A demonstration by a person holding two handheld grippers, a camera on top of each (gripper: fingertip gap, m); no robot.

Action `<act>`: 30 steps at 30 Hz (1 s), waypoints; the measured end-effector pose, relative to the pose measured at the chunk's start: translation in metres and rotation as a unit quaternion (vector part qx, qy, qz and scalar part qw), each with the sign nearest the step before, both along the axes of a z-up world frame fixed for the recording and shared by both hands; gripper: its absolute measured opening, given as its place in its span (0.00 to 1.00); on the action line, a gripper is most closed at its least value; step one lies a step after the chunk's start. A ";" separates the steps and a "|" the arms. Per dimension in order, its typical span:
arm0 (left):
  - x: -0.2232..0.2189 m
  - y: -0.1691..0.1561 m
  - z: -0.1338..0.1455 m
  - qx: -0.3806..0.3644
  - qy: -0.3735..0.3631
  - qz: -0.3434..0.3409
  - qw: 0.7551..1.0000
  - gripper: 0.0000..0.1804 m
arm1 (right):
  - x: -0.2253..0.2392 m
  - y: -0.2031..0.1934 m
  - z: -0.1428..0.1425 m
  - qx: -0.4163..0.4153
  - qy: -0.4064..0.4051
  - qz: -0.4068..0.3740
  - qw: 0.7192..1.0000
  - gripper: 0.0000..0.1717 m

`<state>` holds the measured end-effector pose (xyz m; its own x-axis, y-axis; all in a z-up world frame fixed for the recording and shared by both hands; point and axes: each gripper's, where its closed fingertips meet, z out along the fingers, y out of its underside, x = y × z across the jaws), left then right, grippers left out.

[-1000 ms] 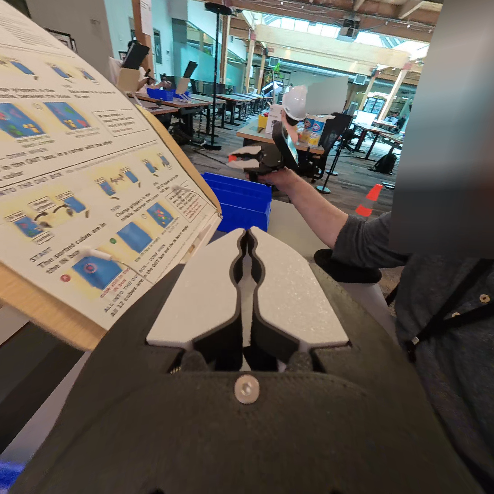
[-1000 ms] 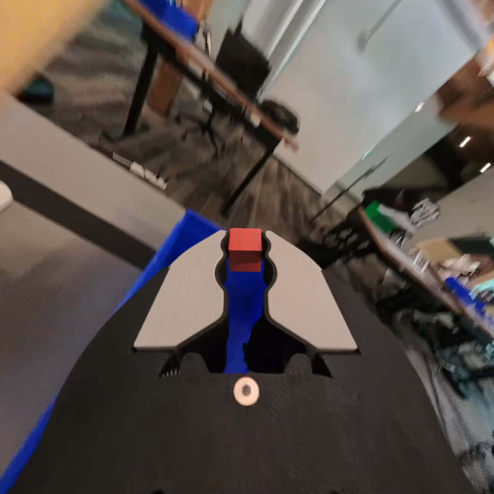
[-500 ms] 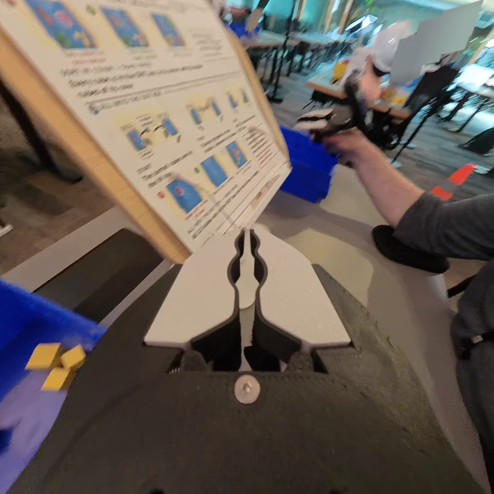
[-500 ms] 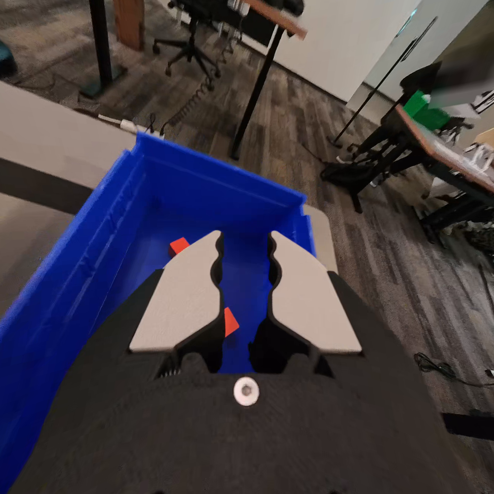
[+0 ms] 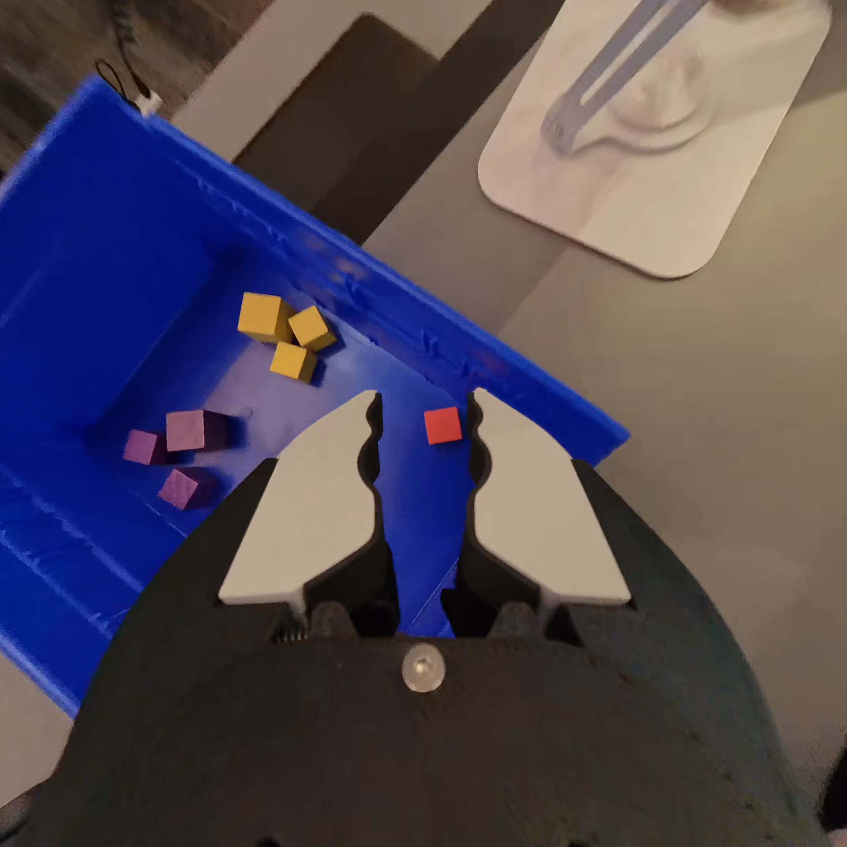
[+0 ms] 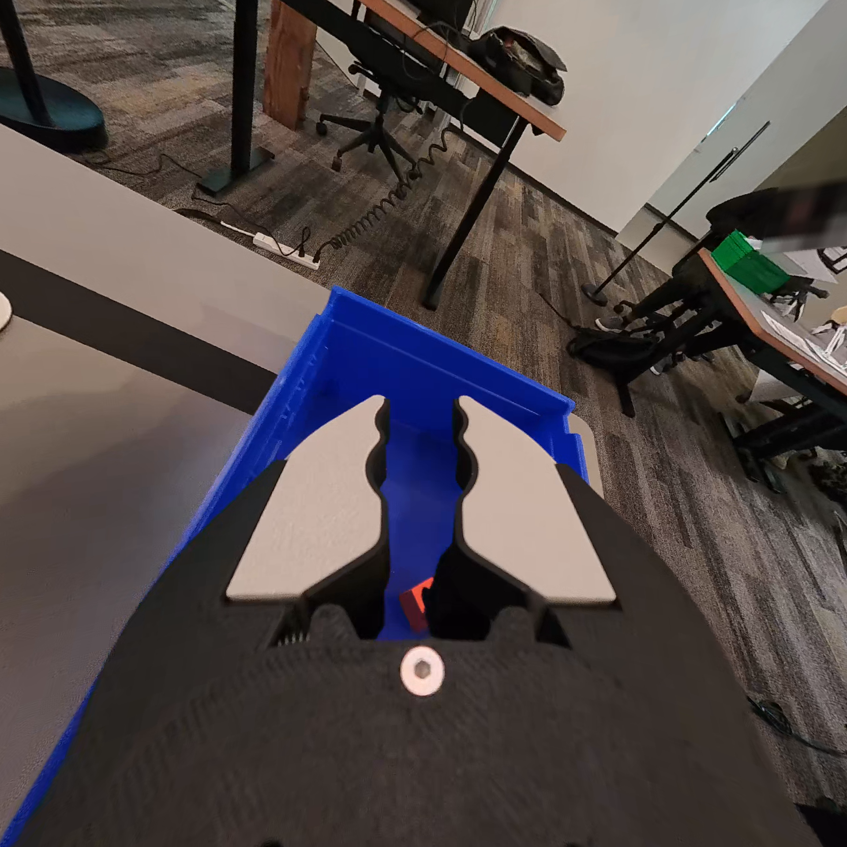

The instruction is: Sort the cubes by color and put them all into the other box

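Note:
In the left wrist view my left gripper point(image 5: 424, 394) is open and hangs over a blue box point(image 5: 412, 321). A red cube point(image 5: 442, 425) lies on the box floor, seen between the fingers and close to the right one, not gripped. Three yellow cubes point(image 5: 293, 330) and three purple cubes point(image 5: 183, 431) lie in separate groups in the same box. In the right wrist view my right gripper point(image 6: 421, 399) is open and empty over another blue box point(image 6: 412, 357). A red cube point(image 6: 417, 602) lies on that box's floor, partly hidden by the finger bases.
Both boxes stand on a grey table point(image 5: 687, 412) with a dark strip point(image 5: 357, 114). A white stand base point(image 5: 641, 160) sits to the right of the left box. Past the right box are the table's edge, carpet floor, a power strip point(image 6: 284, 247), desks and a chair.
My left gripper swung down from the instruction board to over the box and opened. My right gripper let the red cube go; it dropped into the box and lies there.

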<state>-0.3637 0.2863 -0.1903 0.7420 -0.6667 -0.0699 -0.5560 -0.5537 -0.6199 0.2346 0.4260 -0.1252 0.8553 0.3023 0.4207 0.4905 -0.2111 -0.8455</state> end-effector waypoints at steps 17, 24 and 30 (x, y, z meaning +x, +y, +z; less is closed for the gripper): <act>-0.012 -0.004 -0.094 -0.158 0.070 0.014 0.985 0.24 | -0.022 -0.001 -0.006 -0.007 -0.017 0.023 1.000 0.15; -0.005 -0.004 -0.094 -0.159 0.052 0.006 0.986 0.13 | -0.027 -0.002 -0.002 0.000 -0.024 0.026 0.999 0.15; -0.013 0.003 -0.077 -0.125 0.034 0.031 0.991 0.13 | -0.033 -0.004 0.005 0.014 -0.040 0.029 0.999 0.14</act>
